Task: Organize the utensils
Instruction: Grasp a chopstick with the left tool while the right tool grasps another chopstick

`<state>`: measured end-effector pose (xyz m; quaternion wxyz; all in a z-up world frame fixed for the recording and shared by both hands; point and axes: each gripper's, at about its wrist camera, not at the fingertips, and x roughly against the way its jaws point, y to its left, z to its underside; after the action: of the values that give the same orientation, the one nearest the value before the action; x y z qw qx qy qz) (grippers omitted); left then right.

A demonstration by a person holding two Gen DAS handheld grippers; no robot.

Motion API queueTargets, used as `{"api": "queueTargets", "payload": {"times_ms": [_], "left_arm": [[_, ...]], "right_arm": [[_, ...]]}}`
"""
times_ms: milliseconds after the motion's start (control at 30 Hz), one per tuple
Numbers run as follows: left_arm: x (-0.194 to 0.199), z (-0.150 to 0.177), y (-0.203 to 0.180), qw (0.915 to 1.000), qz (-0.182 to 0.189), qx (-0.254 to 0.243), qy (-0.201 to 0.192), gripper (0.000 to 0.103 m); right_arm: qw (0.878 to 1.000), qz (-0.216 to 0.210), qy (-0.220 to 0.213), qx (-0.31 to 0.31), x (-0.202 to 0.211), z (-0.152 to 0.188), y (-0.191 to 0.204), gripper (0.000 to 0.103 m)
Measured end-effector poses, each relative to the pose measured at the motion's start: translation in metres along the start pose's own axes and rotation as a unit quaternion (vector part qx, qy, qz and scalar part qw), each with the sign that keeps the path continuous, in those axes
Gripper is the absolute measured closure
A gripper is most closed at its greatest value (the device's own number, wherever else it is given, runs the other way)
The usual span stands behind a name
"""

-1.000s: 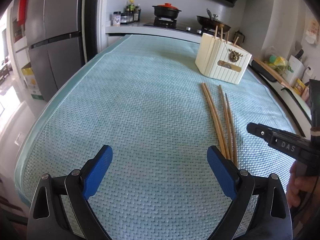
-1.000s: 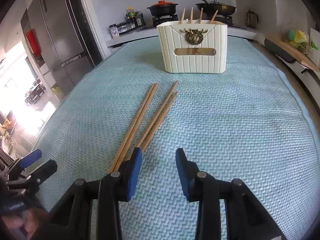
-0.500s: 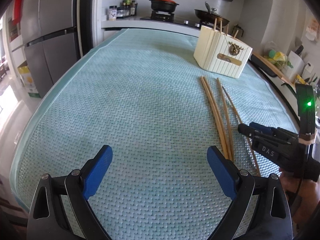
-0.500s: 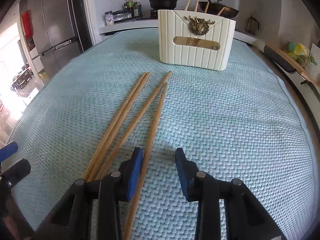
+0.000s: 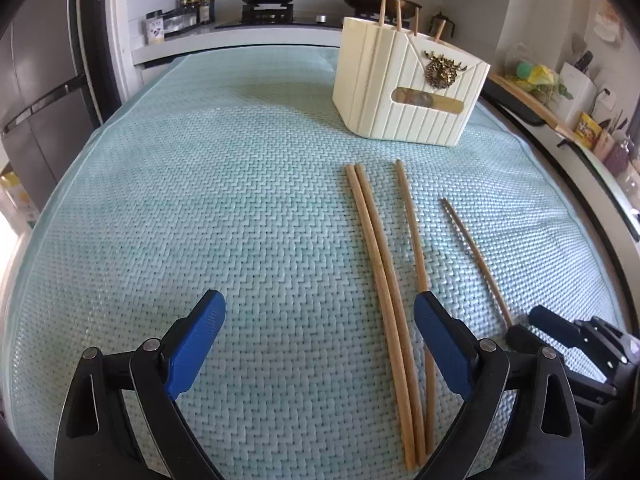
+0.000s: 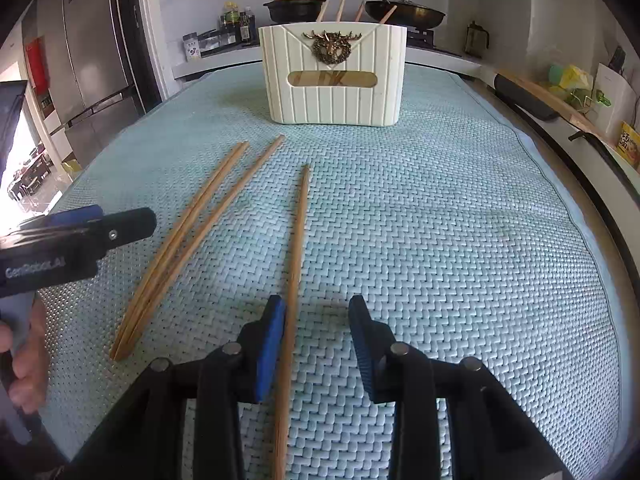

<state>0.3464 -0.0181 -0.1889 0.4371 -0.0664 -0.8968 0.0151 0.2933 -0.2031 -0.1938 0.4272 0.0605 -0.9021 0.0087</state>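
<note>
The right gripper (image 6: 318, 320) sits low over the mat with its blue fingers (image 6: 272, 340) partly spread, and a single chopstick (image 6: 295, 256) runs up between them, lying against the inner face of the left-hand finger while the other finger stands clear of it, so nothing is pinched. That chopstick lies flat on the woven teal mat (image 6: 440, 240) and points toward the cream holder (image 6: 332, 80). Just to its left three more chopsticks (image 6: 188, 248) lie on the mat, two pressed together as a pair and the third beside them, fanned apart at the far tips. The holder stands upright at the far side of the mat, with a brass deer-head ornament on its front and four chopstick ends poking out of its top. The left gripper (image 5: 320, 344) hovers with its fingers spread wide and holds nothing; the pair of chopsticks (image 5: 380, 272) runs between its fingers, nearer the right one. Beyond the mat are a stove with a red-lidded pot (image 6: 296, 4) and a pan (image 6: 404, 10), and a fridge (image 6: 88, 48) on the left.
</note>
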Motion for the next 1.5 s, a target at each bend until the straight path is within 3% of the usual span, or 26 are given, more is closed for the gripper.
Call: {"api": "queueTargets", "payload": {"times_ms": [233, 400, 533, 733, 833, 900, 967, 1067, 1100, 1133, 1333, 1367, 1467, 1500], "left_arm": [[-0.020, -0.003, -0.005, 0.9992, -0.029, -0.022, 0.019, 0.007], [-0.026, -0.008, 0.001, 0.9993, -0.028, -0.004, 0.023, 0.006], [-0.034, -0.010, 0.007, 0.9983, -0.052, -0.005, 0.027, 0.007], [-0.031, -0.006, 0.005, 0.9985, -0.046, -0.015, 0.026, 0.007], [-0.019, 0.004, 0.005, 0.9987, -0.043, -0.018, 0.023, 0.026], [-0.009, 0.011, 0.007, 0.9989, -0.038, -0.017, 0.023, 0.053], [0.001, 0.021, 0.006, 0.9992, -0.027, -0.017, 0.023, 0.068], [0.012, 0.036, 0.004, 0.9993, -0.021, -0.024, 0.021, 0.094], [0.015, 0.040, 0.004, 0.9994, -0.015, -0.023, 0.021, 0.096], [0.017, 0.044, 0.004, 0.9995, -0.010, -0.020, 0.023, 0.096], [0.030, 0.056, 0.005, 0.9991, 0.009, -0.015, 0.038, 0.095], [0.028, 0.053, 0.005, 0.9988, 0.017, -0.017, 0.043, 0.090], [0.024, 0.042, 0.007, 0.9984, 0.020, -0.026, 0.046, 0.053], [0.023, 0.038, 0.009, 0.9985, 0.018, -0.027, 0.044, 0.047]], "right_arm": [[1.000, -0.007, -0.007, -0.009, 0.000, -0.001, -0.001, 0.070], [1.000, -0.009, -0.010, -0.013, 0.002, 0.001, -0.001, 0.070], [1.000, -0.008, -0.007, -0.013, 0.002, -0.001, 0.000, 0.070], [1.000, -0.004, -0.006, -0.009, 0.000, -0.003, 0.000, 0.068], [1.000, -0.005, 0.000, -0.006, 0.000, -0.004, -0.002, 0.070], [1.000, 0.004, 0.003, -0.002, 0.001, -0.005, -0.003, 0.070], [1.000, 0.005, 0.007, 0.001, 0.002, -0.004, -0.006, 0.071], [1.000, 0.006, 0.010, 0.009, 0.005, 0.000, -0.007, 0.081], [1.000, 0.009, 0.011, 0.012, 0.006, 0.002, -0.007, 0.089], [1.000, 0.012, 0.011, 0.014, 0.008, 0.003, -0.008, 0.093], [0.999, -0.004, 0.033, 0.005, 0.010, 0.006, -0.017, 0.093], [0.999, -0.009, 0.039, 0.005, 0.009, 0.004, -0.017, 0.092], [0.998, -0.028, 0.056, 0.010, 0.003, -0.007, -0.017, 0.076], [0.997, -0.033, 0.061, 0.013, 0.001, -0.011, -0.017, 0.073]]}}
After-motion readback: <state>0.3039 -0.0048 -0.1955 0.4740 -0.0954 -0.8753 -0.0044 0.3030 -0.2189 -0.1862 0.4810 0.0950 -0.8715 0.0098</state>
